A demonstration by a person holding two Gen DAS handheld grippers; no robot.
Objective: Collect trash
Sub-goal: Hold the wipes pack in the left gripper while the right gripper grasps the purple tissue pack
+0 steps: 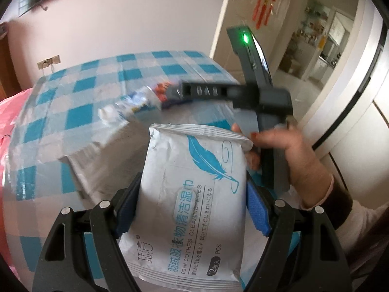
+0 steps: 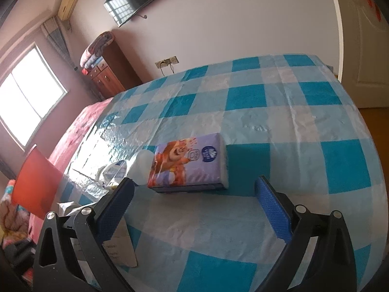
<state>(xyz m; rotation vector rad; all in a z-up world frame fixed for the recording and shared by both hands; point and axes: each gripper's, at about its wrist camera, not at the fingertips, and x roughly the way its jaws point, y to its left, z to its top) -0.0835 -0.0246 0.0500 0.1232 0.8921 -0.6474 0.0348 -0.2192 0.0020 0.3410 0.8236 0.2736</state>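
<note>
Silver-white wipes pack (image 1: 192,194) sits clamped between the pads of the left claw (image 1: 192,209), raised off the checked tabletop (image 1: 80,85). Slick film, grip at mid-body only: a tilt could let it slide out. Beyond the pack, the right claw (image 2: 194,206) stands wide and empty, short of the purple tissue pack (image 2: 189,163); closing early would push that pack away.

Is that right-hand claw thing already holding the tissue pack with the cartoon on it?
No: the right gripper is open and empty, and the tissue pack lies on the checked cloth ahead of its fingertips.
</note>
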